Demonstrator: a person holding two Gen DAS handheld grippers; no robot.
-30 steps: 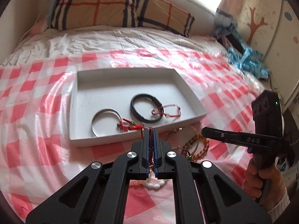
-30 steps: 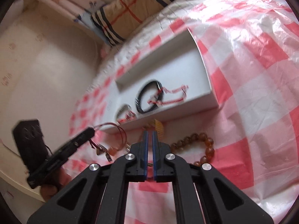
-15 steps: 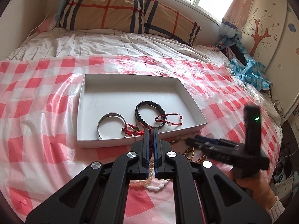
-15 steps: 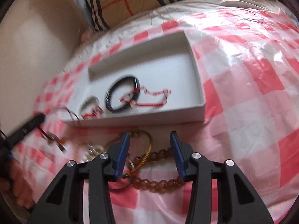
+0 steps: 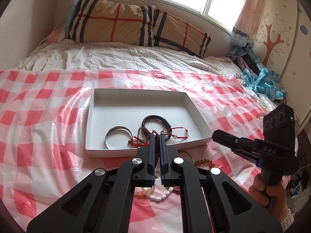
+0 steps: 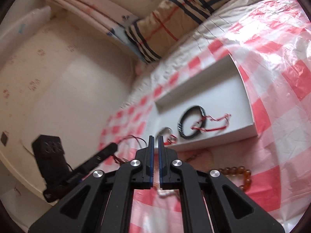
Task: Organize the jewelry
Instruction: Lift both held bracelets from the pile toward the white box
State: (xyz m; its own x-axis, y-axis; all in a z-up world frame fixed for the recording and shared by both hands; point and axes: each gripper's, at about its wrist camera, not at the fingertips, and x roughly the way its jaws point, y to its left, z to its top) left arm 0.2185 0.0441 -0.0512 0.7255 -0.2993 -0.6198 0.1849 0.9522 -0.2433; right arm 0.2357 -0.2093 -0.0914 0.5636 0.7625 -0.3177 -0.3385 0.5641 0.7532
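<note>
A bed point(image 5: 136, 62) under a window carries a red-and-white checked plastic sheet point(image 5: 44, 120) with a shallow white box point(image 5: 108, 152) on it. From the left wrist, the box holds 4 pieces: a silver bangle point(image 5: 118, 136), a black band point(image 5: 156, 121) and 2 red cord bracelets. The left gripper point(image 5: 157, 137) is clenched on a thin reddish cord bracelet point(image 5: 155, 134), poised over the box's near wall. White beads point(image 5: 160, 194) and amber beads point(image 5: 204, 162) lie on the sheet outside. The right gripper point(image 5: 215, 135) hangs beside the box, held in a hand point(image 5: 270, 192). From the right wrist, the right gripper point(image 6: 156, 138) is clamped shut and, I think, empty; the left gripper point(image 6: 114, 147) dangles its cord bracelet point(image 6: 134, 138) just short of the box. That cord looks light, limp and easily snagged; best pinched anywhere on the loop.
</note>
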